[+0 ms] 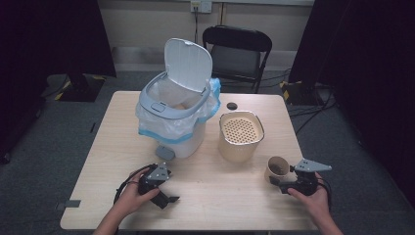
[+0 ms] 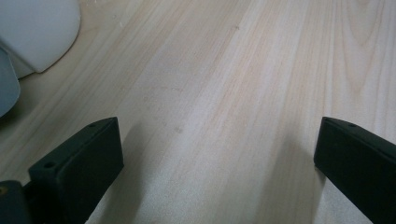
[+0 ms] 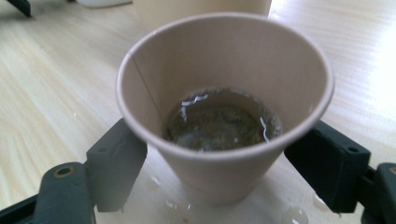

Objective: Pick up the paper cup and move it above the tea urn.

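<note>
1. One paper cup [image 3: 224, 116] stands upright near the right front corner of the wooden table [image 1: 205, 196], holding a shallow pool of murky brownish liquid with sediment at its bottom.
2. Flanking that cup are the two black jaws of the right gripper [image 3: 219, 172], one on each side of its lower wall. The left jaw looks to be against the wall and the right one just beside it; I cannot tell whether either pad is pressing, so a firm grasp is not confirmed.
3. Several water droplets lie on the table around the cup's base, seen in the right gripper view.
4. From the high view, the right gripper [image 1: 288, 184] sits in the person's right hand [image 1: 313, 198], pointing left toward the cup [image 1: 277, 169].
5. Just behind the cup stands a cream container [image 1: 241, 136] with a perforated strainer insert on top.
6. Further left is a white pedal bin [image 1: 176, 110], lid raised, lined with a clear bag edged in blue.
7. A small black round cap [image 1: 232, 105] lies on the table behind the container.
8. Near the front left, the left gripper [image 1: 166, 196] rests in the left hand [image 1: 132, 196], jaws spread wide over bare wood with nothing between them.
</note>
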{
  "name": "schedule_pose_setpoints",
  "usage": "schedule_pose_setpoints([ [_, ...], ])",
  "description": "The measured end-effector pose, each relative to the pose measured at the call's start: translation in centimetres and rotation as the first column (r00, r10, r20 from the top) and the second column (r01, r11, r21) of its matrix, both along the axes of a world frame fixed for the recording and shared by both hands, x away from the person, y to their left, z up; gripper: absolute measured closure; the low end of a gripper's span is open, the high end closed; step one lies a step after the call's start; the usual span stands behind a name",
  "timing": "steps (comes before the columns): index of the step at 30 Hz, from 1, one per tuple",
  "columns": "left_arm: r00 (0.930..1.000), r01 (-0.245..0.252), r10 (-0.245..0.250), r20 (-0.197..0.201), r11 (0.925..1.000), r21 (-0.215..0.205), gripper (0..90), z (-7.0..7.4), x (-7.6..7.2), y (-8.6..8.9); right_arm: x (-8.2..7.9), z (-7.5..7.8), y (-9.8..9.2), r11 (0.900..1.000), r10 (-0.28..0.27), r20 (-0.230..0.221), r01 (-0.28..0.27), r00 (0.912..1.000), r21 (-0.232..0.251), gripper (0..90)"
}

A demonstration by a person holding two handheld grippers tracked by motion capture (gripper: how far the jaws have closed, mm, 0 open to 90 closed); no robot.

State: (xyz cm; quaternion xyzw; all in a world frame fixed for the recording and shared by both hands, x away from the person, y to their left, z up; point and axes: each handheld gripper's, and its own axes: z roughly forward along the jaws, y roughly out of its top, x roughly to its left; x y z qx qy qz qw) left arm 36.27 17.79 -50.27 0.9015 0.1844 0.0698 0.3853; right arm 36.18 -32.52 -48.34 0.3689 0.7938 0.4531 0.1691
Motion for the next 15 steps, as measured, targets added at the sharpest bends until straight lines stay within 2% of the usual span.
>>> schedule_pose_setpoints([
  [3, 1.0, -0.001, 0.001, 0.001, 1.0, -0.001, 0.6, -0.01, 0.0, -0.02, 0.17, -0.22, 0.19, 1.0, -0.006, 0.016, 0.006, 0.9999, 0.006, 21.1],
  [5, 1.0, 0.0, 0.0, 0.002, 1.0, 0.002, 0.6, 0.0, 0.01, 0.0, 0.24, -0.43, 0.41, 1.0, -0.001, 0.023, 0.001, 0.9997, -0.014, 21.2],
  [8, 1.0, -0.001, 0.001, 0.001, 1.0, -0.001, 0.5, -0.01, -0.01, -0.02, 0.32, -0.45, 0.63, 1.0, 0.001, 0.039, -0.001, 0.9992, 0.012, 21.5],
  [11, 1.0, -0.001, 0.001, 0.001, 1.0, 0.001, 0.5, 0.0, -0.01, -0.01, 0.37, -0.58, 0.75, 1.0, 0.005, 0.047, -0.005, 0.9989, 0.0, 21.6],
  [15, 1.0, -0.001, 0.001, 0.001, 1.0, 0.001, 0.5, 0.0, -0.01, -0.01, 0.47, -0.76, 0.59, 1.0, -0.004, 0.058, 0.003, 0.9983, 0.028, 24.0],
])
